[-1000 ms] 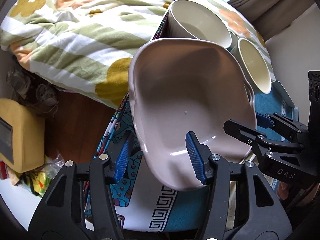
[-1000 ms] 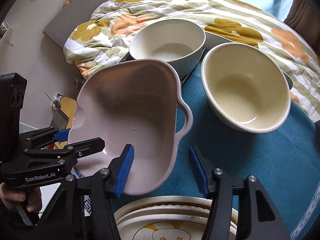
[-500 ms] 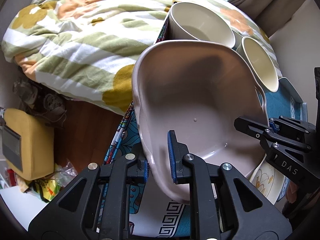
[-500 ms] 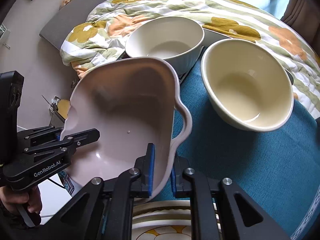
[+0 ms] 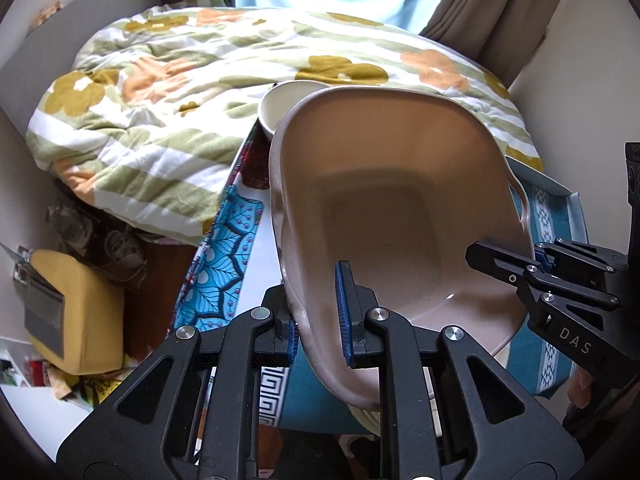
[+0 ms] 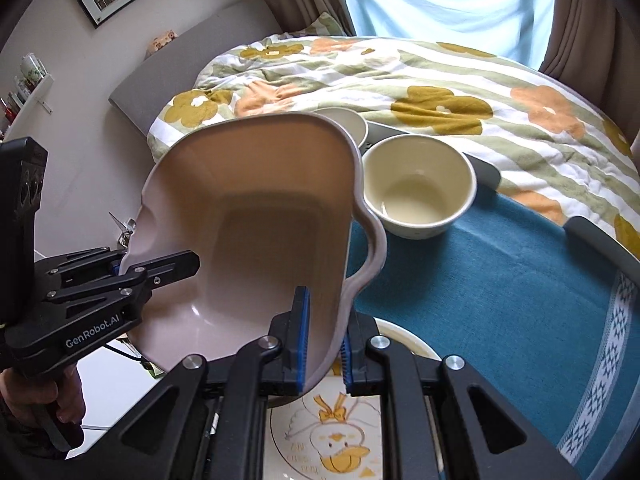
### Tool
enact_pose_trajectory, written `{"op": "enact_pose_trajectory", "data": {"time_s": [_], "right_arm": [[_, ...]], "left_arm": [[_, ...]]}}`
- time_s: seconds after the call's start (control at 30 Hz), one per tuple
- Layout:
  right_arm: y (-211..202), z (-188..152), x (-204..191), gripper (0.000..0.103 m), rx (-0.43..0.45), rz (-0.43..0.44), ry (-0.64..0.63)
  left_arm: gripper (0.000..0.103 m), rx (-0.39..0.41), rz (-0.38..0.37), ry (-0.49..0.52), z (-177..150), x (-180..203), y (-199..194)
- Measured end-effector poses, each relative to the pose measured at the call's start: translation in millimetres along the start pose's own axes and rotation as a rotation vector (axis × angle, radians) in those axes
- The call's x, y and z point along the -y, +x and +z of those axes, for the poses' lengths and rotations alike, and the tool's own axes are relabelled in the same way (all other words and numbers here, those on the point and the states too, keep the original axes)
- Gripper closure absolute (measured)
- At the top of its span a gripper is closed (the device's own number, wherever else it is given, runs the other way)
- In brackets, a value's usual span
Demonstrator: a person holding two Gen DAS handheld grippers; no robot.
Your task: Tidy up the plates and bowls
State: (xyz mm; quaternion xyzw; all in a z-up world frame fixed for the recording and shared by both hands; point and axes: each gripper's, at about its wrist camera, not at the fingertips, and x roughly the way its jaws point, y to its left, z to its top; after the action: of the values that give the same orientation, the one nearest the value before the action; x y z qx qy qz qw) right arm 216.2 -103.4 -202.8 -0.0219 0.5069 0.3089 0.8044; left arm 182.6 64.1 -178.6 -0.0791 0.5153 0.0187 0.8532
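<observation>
Pink dish (image 5: pixel 400 208) now lifted higher, both grippers' fingers (image 6: pixel 300 336) still clamped.

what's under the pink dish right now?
Both grippers, left and right, clamp the pink dish in the air. Under its near edge shows a stack of plates, the top one printed with a duck. The dish covers the stack's far side.

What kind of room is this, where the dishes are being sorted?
Most likely a bedroom. A bed with a flowered quilt fills the background, with curtains at a window behind it. The pink dish and bowl are over a small table with a teal cloth beside the bed.
</observation>
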Motion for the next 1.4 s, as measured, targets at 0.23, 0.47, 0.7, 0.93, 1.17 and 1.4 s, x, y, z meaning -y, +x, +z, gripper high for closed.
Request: {"op": "enact_pose_trajectory", "data": {"time_s": [0.23, 0.47, 0.7, 0.93, 1.17, 1.4], "right_arm": [[-88, -53, 31, 0.09, 0.095, -0.043, 0.048], [-153, -117, 80, 0.09, 0.141, -0.139, 0.137], [-179, -188, 156, 0.09, 0.107, -0.243, 0.298], [-152, -232, 214, 0.09, 0.054, -0.267, 0.418], [-133, -255, 243, 0.09, 0.055, -0.24, 0.491], [-124, -262, 252, 0.09, 0.058, -0.225, 0.512]], "left_arm": [[0.089, 0.057, -0.043, 0.081, -29, 87, -47], [0.089, 0.032, -0.158, 0.174, -65, 181, -50], [0.089, -0.085, -0.264, 0.279, -101, 272, 1], [0.089, -0.202, -0.304, 0.335, -124, 315, 68], [0.089, -0.229, -0.289, 0.371, -132, 335, 100], [0.089, -0.232, -0.262, 0.385, -132, 337, 109]]}}
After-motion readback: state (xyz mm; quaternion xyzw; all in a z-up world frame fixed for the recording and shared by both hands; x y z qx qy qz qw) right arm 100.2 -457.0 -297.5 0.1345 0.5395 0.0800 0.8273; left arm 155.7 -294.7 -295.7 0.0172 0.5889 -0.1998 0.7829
